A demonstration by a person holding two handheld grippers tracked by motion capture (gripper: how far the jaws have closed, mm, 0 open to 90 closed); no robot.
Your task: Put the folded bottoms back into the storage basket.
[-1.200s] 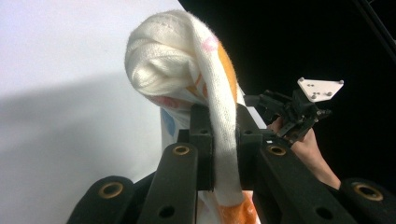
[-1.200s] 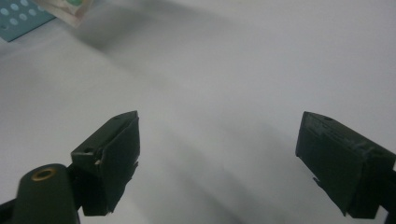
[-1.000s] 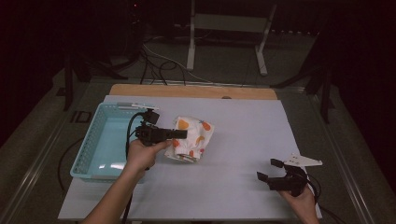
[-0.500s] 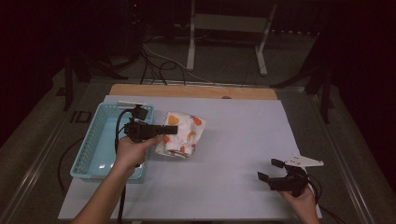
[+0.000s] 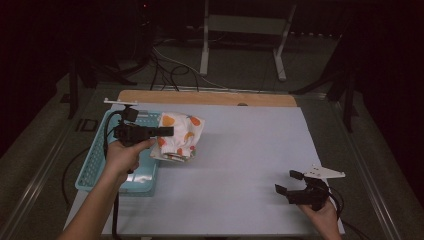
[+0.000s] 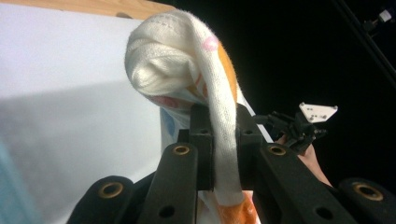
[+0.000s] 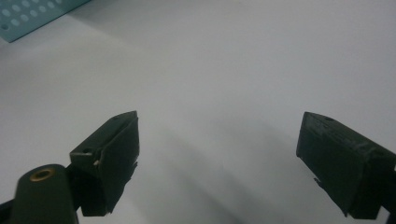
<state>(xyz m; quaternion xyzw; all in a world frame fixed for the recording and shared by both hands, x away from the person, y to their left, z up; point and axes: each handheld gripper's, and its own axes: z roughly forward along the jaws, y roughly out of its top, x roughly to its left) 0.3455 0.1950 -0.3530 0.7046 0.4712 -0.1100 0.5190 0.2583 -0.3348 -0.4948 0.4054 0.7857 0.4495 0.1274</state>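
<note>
Cloth carried toward the basket

Left claw (image 5: 167, 131), pinching the printed cloth (image 5: 180, 135), has moved left to the blue basket (image 5: 95, 167); right claw (image 5: 291, 184) stays spread over the table (image 5: 250, 150).

Left claw (image 5: 167, 131) clamped, raised; right claw (image 5: 289, 183) agape, low.

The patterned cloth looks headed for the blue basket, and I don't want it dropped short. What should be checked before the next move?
1. Grip: left gripper jaws pinch a fold of the patterned cloth: ok.
2. Cloth clear of the table: cannot tell, its lower edge hangs close to the surface.
3. Blue basket has room: ok, the bottom that shows is bare.
4. Cloth over the basket: not ok, it hangs beside the right rim.
5. Right gripper out of the path: ok, open, at the near right corner.
</note>
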